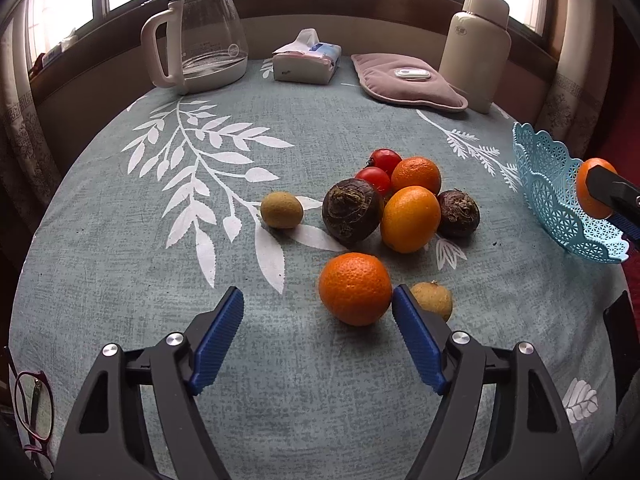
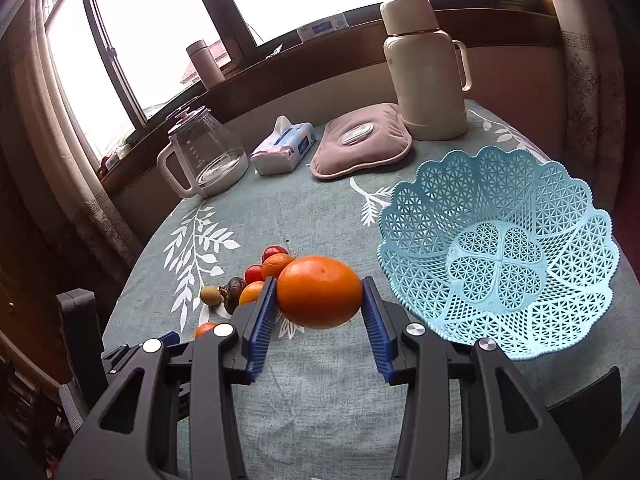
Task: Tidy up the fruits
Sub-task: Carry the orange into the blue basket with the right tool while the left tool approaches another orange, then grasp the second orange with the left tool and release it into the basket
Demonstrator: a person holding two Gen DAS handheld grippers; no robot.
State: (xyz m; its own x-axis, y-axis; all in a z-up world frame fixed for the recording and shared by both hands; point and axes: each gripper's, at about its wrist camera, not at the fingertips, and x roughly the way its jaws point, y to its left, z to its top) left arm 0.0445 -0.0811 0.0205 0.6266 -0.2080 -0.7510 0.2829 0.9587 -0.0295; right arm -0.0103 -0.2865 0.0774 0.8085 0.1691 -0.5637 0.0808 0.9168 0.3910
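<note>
My right gripper [image 2: 319, 294] is shut on an orange [image 2: 319, 291] and holds it above the cloth, just left of the empty light-blue lattice basket [image 2: 496, 256]. In the left wrist view that orange [image 1: 588, 196] and the basket [image 1: 556, 196] show at the right edge. My left gripper [image 1: 318, 304] is open and empty over the table. An orange [image 1: 355, 289] lies just beyond its right fingertip, with a small brown fruit [image 1: 434, 300] behind that finger. Farther off lie two more oranges [image 1: 410, 218], two tomatoes [image 1: 380, 168], two dark round roots [image 1: 351, 210] and another small brown fruit [image 1: 281, 210].
At the table's far side stand a glass kettle [image 1: 200, 40], a tissue pack [image 1: 306, 62], a pink heat pad [image 1: 404, 80] and a cream thermos [image 1: 476, 44]. Glasses [image 1: 34, 412] lie at the near left edge. The round table carries a grey-green leaf-print cloth [image 1: 280, 400].
</note>
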